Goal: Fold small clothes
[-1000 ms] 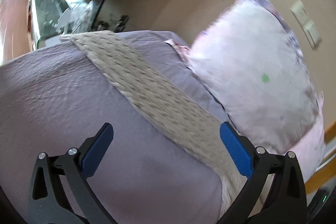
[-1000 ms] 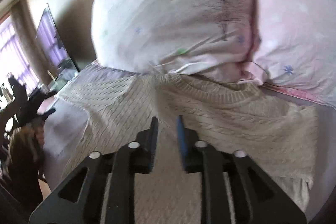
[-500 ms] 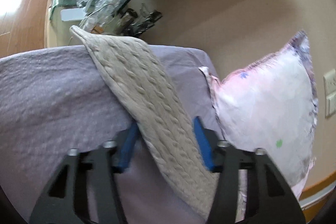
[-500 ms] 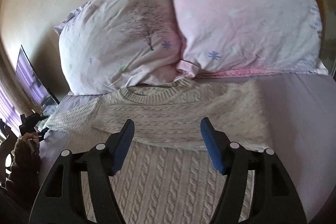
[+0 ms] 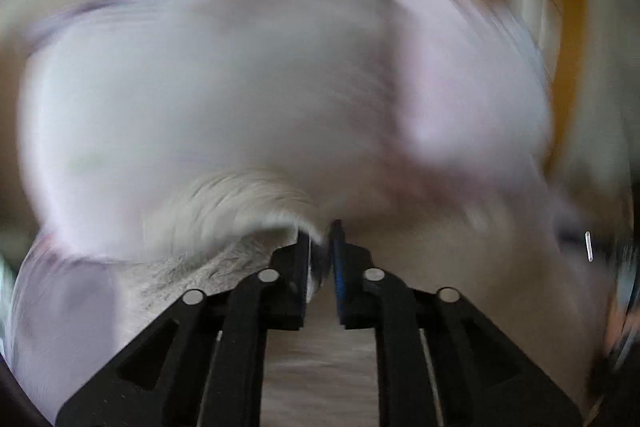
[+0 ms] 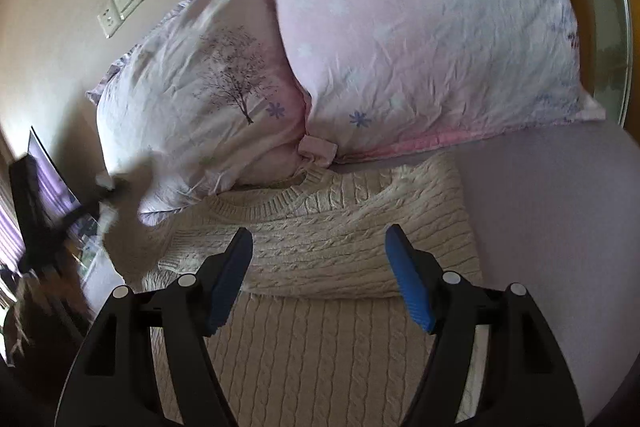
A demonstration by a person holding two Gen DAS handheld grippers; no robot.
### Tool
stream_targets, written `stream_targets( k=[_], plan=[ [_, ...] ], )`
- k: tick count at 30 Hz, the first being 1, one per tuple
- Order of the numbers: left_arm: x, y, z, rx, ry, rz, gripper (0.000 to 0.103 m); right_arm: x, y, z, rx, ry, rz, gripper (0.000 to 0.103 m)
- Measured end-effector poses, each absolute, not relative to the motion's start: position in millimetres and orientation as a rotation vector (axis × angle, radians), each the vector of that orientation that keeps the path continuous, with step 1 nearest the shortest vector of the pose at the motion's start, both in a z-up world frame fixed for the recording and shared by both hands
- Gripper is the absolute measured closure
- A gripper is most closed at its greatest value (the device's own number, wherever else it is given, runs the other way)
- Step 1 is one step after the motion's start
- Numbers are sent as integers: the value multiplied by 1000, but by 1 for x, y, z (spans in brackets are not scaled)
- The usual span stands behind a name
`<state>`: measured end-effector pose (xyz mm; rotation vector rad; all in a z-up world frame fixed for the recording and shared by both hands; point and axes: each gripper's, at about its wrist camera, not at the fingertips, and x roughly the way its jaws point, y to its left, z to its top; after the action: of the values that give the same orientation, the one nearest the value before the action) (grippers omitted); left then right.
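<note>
1. Folding a cream cable-knit sweater [image 6: 320, 251] on a bed [image 6: 560, 207], laid flat in the lower centre of the right wrist view, collar toward two pink pillows [image 6: 420, 39] in the upper half.
2. Right sleeve already laid across the chest as a band just above the right gripper [image 6: 320, 279], likely to square the body before a lengthwise fold.
3. Right gripper spread wide, blue pads [image 6: 408, 279] apart and holding nothing, hovering over the lower body of the sweater; probably free to smooth or pin the cloth.
4. Left gripper [image 5: 320, 247] pressed nearly together at the lower centre of its heavily blurred view, pinching a strip of pale knit, seemingly the other sleeve [image 5: 240, 211], which arcs off to the left.
5. Same sleeve visible as a blurred cream shape at the left edge of the right wrist view, lifted clear of the bed, presumably to carry it across the chest.
6. Risk, as a judgement: loose knit slipping or bunching in a fast swing.
</note>
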<state>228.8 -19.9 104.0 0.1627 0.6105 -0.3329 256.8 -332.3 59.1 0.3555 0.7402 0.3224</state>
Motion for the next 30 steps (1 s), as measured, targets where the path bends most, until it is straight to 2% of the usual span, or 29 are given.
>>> stream_targets(
  k=[2,4,6,8,11,15,17,20,22,23,24,30],
  plan=[
    [226,-77,69,313,710,-397,86,267,-337,48,393,783,316,33],
    [211,-90,52,334,753,-447,85,276,-349,34,470,843,316,35],
    [199,-68,56,268,754,-446,72,280,-362,25,540,877,331,49],
    [187,-33,64,202,736,-409,66,286,-369,19,587,905,333,60],
    [172,19,68,140,740,-321,65,300,-364,13,631,946,354,62],
    [149,65,54,28,797,-276,62,321,-313,23,501,970,398,62],
    [142,74,53,-7,815,-287,60,335,-276,28,426,981,425,60],
    [129,77,50,-32,815,-311,52,356,-236,28,350,991,426,55],
    [126,73,50,-32,814,-319,50,376,-216,18,311,1001,375,57],
    [123,73,50,-33,817,-318,50,385,-212,11,308,1009,355,85],
    [122,77,48,-36,820,-317,49,390,-213,7,316,1012,351,97],
    [104,96,47,-77,807,-312,48,334,-291,35,500,804,238,96]
  ],
)
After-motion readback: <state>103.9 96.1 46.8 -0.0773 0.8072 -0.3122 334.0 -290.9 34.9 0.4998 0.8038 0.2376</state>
